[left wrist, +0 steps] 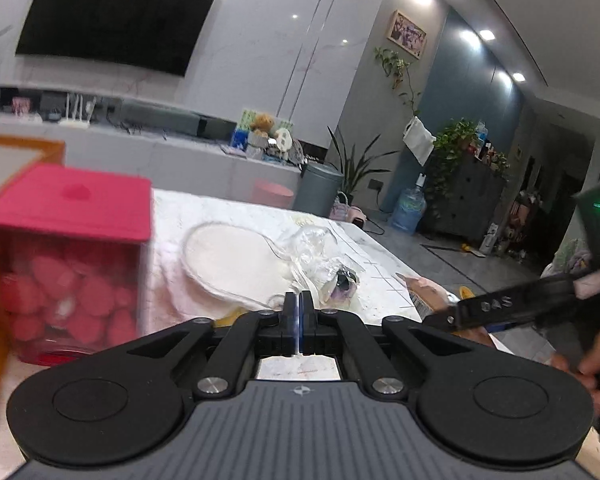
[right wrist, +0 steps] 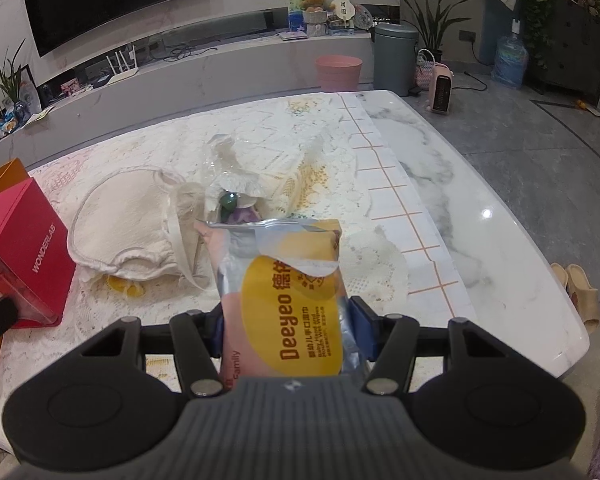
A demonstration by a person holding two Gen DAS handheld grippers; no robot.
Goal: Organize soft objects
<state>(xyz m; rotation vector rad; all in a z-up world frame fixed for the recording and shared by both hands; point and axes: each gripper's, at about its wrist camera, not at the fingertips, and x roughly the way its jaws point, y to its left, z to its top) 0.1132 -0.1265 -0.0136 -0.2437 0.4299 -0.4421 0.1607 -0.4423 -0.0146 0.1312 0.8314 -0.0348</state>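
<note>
My right gripper [right wrist: 290,334] is shut on a pink and yellow Deeyeo wet-wipes pack [right wrist: 284,300] and holds it above the lace-covered table [right wrist: 440,168]. A cream drawstring pouch [right wrist: 128,224] lies to the left of the pack; it also shows in the left wrist view [left wrist: 232,256]. A crumpled clear plastic bag [right wrist: 236,176] with small purple and green items lies just beyond the pack. My left gripper [left wrist: 299,312] is shut and empty, low over the table, pointing at the clear bag [left wrist: 316,252].
A red lidded box [left wrist: 68,264] with pink pieces inside stands at the left, reading WONDERLAB in the right wrist view [right wrist: 24,252]. An orange box [left wrist: 4,156] stands behind it. The right gripper's arm [left wrist: 520,304] crosses the right side of the left wrist view.
</note>
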